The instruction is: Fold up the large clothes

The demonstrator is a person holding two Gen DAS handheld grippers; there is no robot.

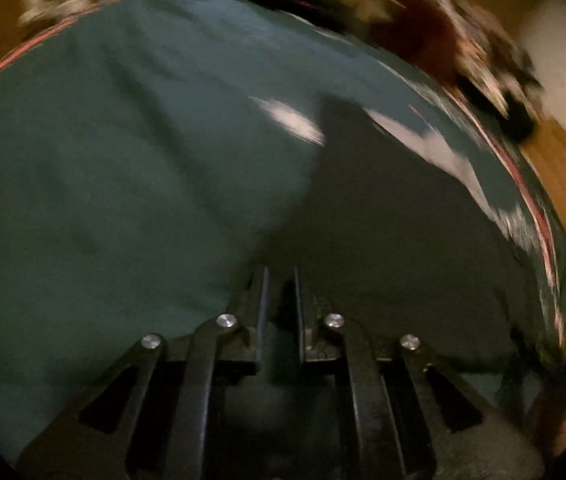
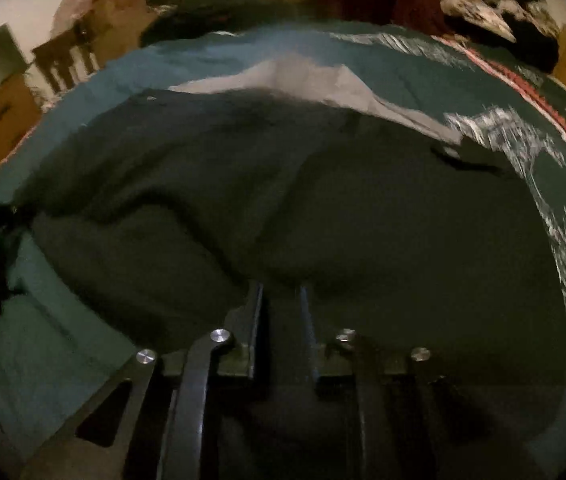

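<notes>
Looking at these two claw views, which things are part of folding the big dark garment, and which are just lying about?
Part of the job:
dark garment
teal cover it lies on
left claw
right claw

Just lying about:
pale cloth beyond the garment
wooden chair
dark red item, too blurred to name
patterned pile at the far edge

Both wrist views are dim and warm-toned, with heavy fisheye bending and black corners. Motion blur smears the room along the upper rim, worst in the left view. A dark shadow [image 1: 363, 168] falls across the teal cloth [image 1: 103, 160]; pale glare streaks [image 1: 295, 120] cross it
</notes>
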